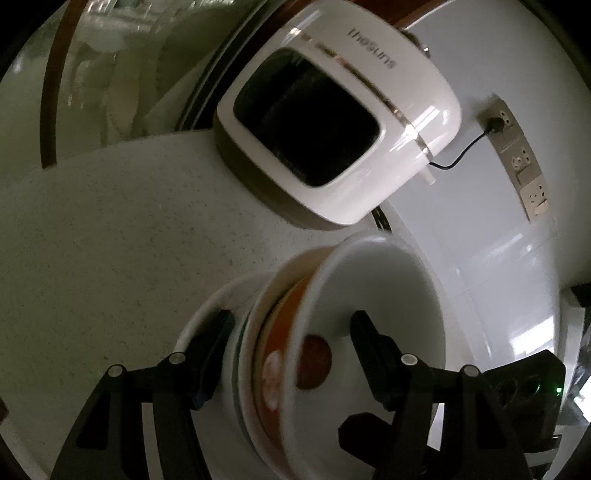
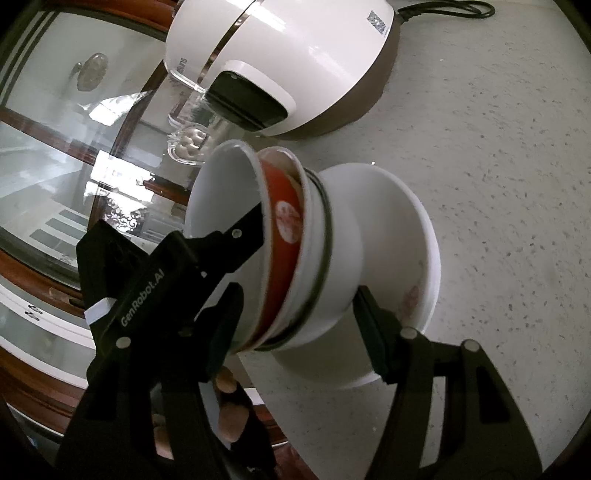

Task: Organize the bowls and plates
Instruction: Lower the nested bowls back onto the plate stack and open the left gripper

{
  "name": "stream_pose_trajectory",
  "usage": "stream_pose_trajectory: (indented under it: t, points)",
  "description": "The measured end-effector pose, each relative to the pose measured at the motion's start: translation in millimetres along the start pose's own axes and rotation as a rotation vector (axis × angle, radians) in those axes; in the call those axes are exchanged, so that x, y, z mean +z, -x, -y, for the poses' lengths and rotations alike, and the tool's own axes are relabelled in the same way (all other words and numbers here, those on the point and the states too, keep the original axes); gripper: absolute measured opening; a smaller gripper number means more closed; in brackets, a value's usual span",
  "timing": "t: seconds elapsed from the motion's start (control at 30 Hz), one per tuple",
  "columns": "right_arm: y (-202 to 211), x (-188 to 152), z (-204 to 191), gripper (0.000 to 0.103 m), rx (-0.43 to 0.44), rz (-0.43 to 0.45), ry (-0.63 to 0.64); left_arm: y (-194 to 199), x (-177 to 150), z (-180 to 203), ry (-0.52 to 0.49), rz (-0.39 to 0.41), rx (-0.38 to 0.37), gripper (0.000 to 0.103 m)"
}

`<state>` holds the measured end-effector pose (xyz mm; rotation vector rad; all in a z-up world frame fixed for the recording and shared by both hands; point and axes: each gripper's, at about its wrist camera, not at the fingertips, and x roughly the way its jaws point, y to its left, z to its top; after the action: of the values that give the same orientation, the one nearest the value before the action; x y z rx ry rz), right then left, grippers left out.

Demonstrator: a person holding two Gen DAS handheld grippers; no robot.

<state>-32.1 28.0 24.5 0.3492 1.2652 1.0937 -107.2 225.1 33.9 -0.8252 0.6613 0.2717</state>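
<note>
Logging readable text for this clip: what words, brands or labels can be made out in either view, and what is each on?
"GenRobot.AI": on the black body of the left gripper, seen in the right wrist view.
"suns...": partial brand on the white rice cooker lid; the remaining letters are blurred and turned, not reliably readable.
Small printed label on the cooker's side: too small to read.

I see a speckled pale counter (image 2: 498,155) carrying a stack of bowls on a white plate (image 2: 424,258) between my jaws, a white appliance (image 2: 295,55) beyond them.
</note>
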Motion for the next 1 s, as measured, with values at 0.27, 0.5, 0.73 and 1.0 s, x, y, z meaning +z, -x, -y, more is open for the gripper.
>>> stream_pose_trajectory:
  t: [0.27,0.5,0.73,1.0]
  points:
    - [4.1,-2.1,-7.2,0.072,-0.031,0.020,0.004,20.9,22.1,13.1,-0.090,0.120,0.051,0.083]
    - [51.1,-2.5,-28.5,0.084,-0.115,0.228,0.086,13.5,24.7,11.2,-0.129,0.126,0.075,0.086]
    - [31.1,-7.3,-28.2,0.084,-0.239,0.193,0.144,-0.2,18.1,16.2,-0.158,0.076,0.032,0.090]
    - [53.9,-22.1,-15.0,0.084,-0.175,0.306,0.067,16.6,11.4,23.0,-0.223,0.112,0.005,0.099]
